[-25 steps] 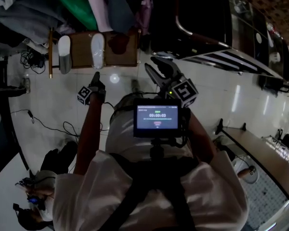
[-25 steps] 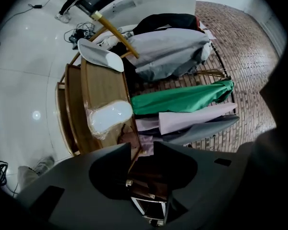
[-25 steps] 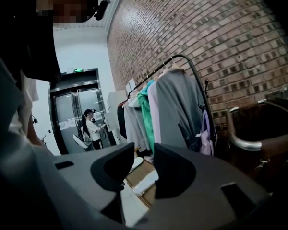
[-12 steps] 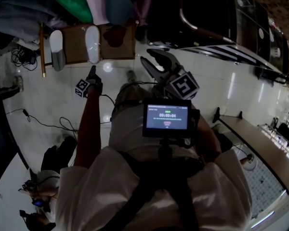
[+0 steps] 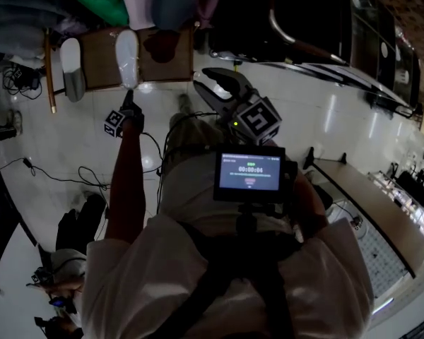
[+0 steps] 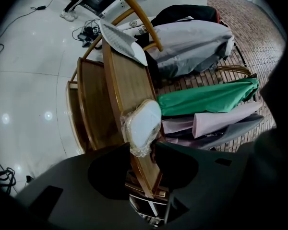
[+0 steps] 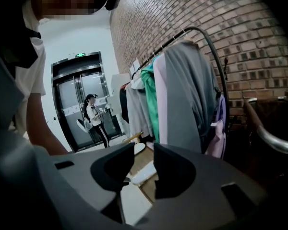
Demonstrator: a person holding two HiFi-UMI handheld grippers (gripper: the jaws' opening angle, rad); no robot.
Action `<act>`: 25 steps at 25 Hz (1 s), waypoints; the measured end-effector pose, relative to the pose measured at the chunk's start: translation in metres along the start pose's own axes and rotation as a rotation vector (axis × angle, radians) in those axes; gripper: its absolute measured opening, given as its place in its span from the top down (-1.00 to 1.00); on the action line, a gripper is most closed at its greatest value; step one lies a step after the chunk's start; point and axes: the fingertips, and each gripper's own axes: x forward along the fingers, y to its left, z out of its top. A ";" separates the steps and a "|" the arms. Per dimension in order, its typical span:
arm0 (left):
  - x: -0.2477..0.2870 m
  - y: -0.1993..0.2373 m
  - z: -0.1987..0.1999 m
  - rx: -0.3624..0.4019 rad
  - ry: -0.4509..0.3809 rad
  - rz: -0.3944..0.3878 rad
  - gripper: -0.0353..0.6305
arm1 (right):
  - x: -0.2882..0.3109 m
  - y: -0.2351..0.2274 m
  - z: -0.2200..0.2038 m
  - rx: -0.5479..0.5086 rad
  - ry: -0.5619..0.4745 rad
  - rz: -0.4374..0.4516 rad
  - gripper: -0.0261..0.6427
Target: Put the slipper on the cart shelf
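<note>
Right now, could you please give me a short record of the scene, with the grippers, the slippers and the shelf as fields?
Left gripper: jaws apart, tips at the end of the near slipper, apparently not pressing it
Right gripper: jaws apart, nothing between them
Near slipper: white, plastic-wrapped, lying on the wooden shelf
Far slipper: pale, further along the same shelf
Clothes: hanging beside the shelf
</note>
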 end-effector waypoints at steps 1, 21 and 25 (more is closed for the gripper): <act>0.001 0.001 -0.001 -0.001 0.002 0.001 0.41 | 0.005 0.001 -0.003 -0.003 0.010 0.009 0.52; 0.020 -0.001 -0.009 -0.022 -0.020 -0.064 0.25 | 0.055 0.023 -0.066 -0.020 0.210 0.140 0.52; 0.021 -0.008 -0.006 -0.035 -0.034 -0.139 0.25 | 0.051 0.025 -0.075 -0.017 0.225 0.137 0.52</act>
